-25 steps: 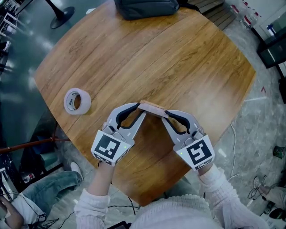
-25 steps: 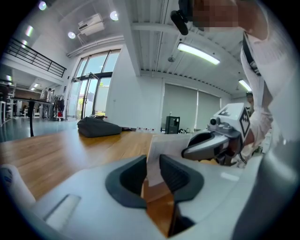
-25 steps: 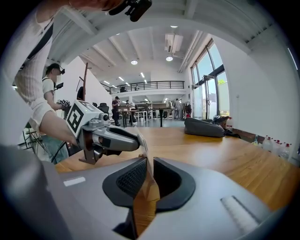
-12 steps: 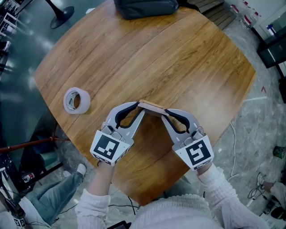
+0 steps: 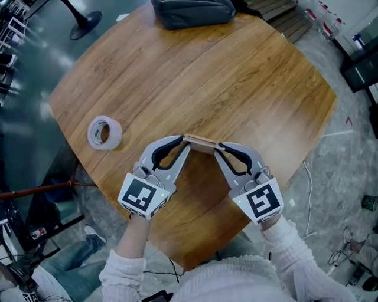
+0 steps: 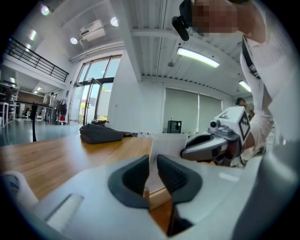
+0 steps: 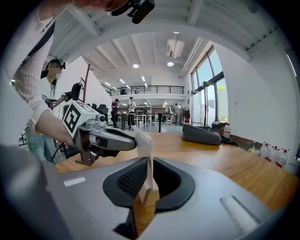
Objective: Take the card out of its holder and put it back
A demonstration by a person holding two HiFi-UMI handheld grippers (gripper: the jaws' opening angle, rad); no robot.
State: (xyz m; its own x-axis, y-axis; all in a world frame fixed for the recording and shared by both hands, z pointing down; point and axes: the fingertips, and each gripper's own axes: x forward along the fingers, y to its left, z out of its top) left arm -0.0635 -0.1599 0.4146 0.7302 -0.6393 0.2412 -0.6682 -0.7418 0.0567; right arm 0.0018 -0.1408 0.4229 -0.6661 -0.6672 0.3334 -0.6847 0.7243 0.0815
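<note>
A white card [image 5: 201, 140] stands upright in a small wooden holder [image 5: 202, 144] near the table's front edge. My left gripper [image 5: 186, 143] is at its left end. In the left gripper view the card [image 6: 166, 143] rises between the two dark pads, which have just been closing, and a thin gap shows beside it. My right gripper [image 5: 217, 147] is at the right end. There the holder [image 7: 145, 197] is wedged between the pads and the card [image 7: 144, 150] stands above it. Each gripper view shows the other gripper: the right one [image 6: 185, 151], the left one [image 7: 132, 142].
A roll of tape [image 5: 104, 133] lies on the round wooden table [image 5: 236, 76] to the left. A dark bag [image 5: 192, 10] sits at the far edge. The table's front edge runs just under my hands.
Both grippers stay at the card's two ends. The left jaws look slightly narrower round the card. A person's leg at the lower left has moved out of view.
</note>
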